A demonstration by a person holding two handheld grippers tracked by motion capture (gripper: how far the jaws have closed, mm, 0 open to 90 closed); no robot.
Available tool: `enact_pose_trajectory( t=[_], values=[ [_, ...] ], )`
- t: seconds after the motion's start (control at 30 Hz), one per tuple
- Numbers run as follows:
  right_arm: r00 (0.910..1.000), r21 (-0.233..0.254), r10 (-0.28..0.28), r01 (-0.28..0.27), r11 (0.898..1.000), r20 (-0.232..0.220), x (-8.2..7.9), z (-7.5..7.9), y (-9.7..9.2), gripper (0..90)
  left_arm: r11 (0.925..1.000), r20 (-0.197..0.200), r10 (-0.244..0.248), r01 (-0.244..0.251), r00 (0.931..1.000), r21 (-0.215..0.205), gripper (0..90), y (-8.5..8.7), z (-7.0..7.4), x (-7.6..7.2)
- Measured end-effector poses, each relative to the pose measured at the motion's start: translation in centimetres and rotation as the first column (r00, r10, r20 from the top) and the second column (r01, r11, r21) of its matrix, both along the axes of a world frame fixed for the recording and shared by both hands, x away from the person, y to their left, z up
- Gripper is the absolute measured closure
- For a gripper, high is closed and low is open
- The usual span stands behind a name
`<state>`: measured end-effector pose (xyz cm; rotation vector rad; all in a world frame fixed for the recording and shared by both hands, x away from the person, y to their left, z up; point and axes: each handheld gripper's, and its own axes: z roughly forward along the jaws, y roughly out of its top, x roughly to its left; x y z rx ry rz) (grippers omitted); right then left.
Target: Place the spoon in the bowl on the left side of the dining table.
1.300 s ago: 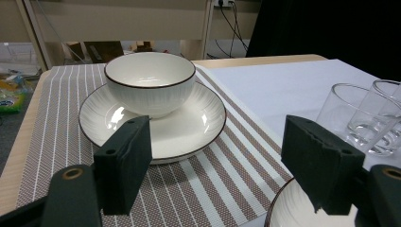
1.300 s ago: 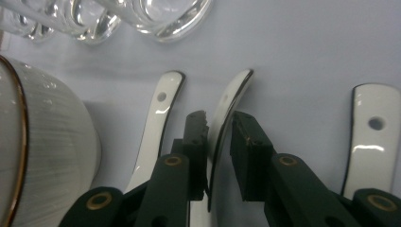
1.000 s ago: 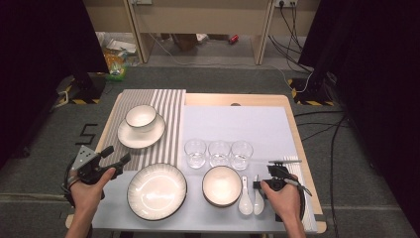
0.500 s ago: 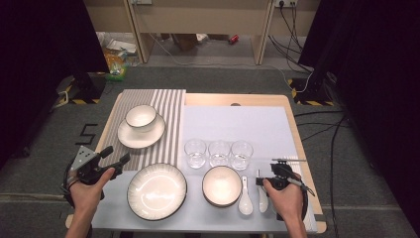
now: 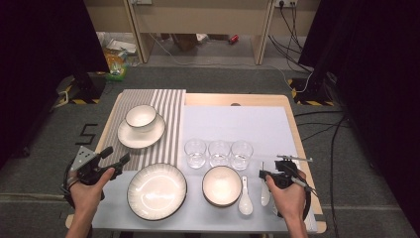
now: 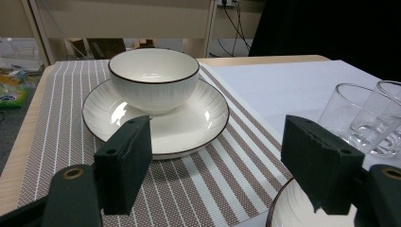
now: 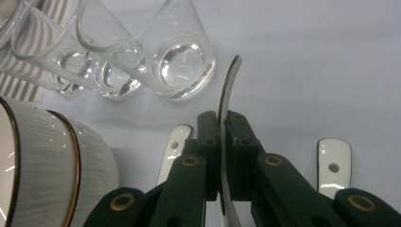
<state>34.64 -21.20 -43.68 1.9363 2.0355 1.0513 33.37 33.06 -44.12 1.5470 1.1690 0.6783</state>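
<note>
2 tools: right tool (image 7: 221, 135) pinches spoon handle (image 7: 227, 85) edge-on, keep grip firm, lift straight, clear glasses (image 7: 182, 61). Left tool (image 6: 217, 165) spread, idle.

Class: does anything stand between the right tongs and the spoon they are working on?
Nothing visible does: the right tongs are shut on the spoon, gripping its thin handle edge-on.

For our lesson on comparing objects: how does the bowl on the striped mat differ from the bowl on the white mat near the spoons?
The bowl on the striped mat sits on a saucer plate; the bowl on the white mat rests straight on the mat. The first lies far from the person, the second near, beside a white spoon. Both are white, round, dark-rimmed and empty.
</note>
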Motion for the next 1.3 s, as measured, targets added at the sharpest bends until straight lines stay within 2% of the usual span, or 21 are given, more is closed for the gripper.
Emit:
enact_pose_trajectory(
  t=[0.13,0.33,0.57,0.63,0.83,1.07,1.3],
  values=[
    [0.9990,0.000,-0.005,0.005,1.000,0.043,-0.1,0.5,0.0,86.1,1.0000,-0.002,0.000,0.000,1.0000,0.000,24.6,0.0,0.0,0.0],
    [0.9929,-0.006,-0.012,0.013,1.000,0.119,-0.2,1.1,-0.1,86.2,1.0000,-0.002,-0.004,0.004,1.0000,-0.002,24.6,-0.1,-0.1,0.0],
    [0.9836,-0.008,-0.020,0.022,1.000,0.179,-0.2,1.8,0.0,86.2,1.0000,-0.002,-0.004,0.004,1.0000,0.000,24.6,-0.1,0.0,0.0],
    [0.9833,-0.005,-0.023,0.024,1.000,0.181,-0.2,1.9,0.0,86.2,1.0000,-0.003,-0.003,0.003,1.0000,-0.001,24.6,-0.1,-0.1,0.0],
    [0.9729,-0.001,-0.030,0.031,1.000,0.229,-0.1,2.6,0.1,86.2,1.0000,-0.002,-0.003,0.003,1.0000,-0.002,24.7,-0.1,-0.1,0.0],
    [0.9559,-0.001,-0.031,0.032,0.999,0.292,-0.1,3.2,0.3,86.2,1.0000,-0.003,-0.002,0.002,1.0000,-0.004,24.6,0.0,0.0,0.0],
    [0.9458,-0.003,-0.030,0.033,0.999,0.323,0.1,3.6,0.6,86.2,1.0000,-0.003,-0.001,0.001,1.0000,-0.004,24.7,0.0,-0.1,0.0]
  ],
)
